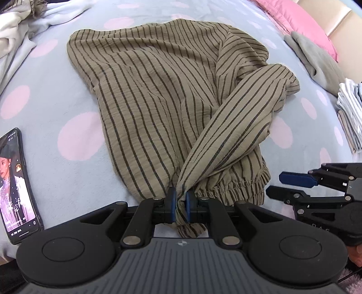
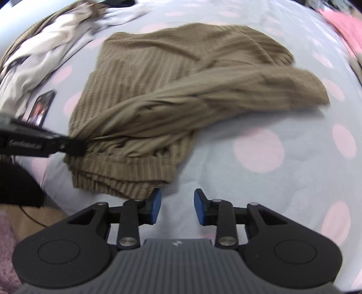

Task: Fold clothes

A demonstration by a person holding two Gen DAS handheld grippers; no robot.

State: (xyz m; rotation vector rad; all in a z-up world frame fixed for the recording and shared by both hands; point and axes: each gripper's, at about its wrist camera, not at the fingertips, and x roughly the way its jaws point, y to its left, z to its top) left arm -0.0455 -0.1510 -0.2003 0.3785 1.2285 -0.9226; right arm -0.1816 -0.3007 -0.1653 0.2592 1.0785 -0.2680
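A brown striped garment (image 1: 158, 95) lies spread on the polka-dot bedsheet (image 1: 67, 95). My left gripper (image 1: 180, 203) is shut on a bunched sleeve of it (image 1: 237, 122), pulled across the body toward the elastic hem (image 1: 237, 187). In the right wrist view the garment (image 2: 158, 95) is blurred, and the left gripper (image 2: 74, 144) grips its sleeve at the left. My right gripper (image 2: 177, 207) is open and empty, just off the hem's near right corner (image 2: 140, 187); it also shows in the left wrist view (image 1: 291, 185).
A phone (image 1: 15, 185) with a lit screen lies left of the garment. A pile of pale clothes (image 1: 13, 34) sits far left. A grey cloth (image 1: 316, 58), a pink pillow (image 1: 301, 20) and a folded stack (image 1: 350, 115) are at the right.
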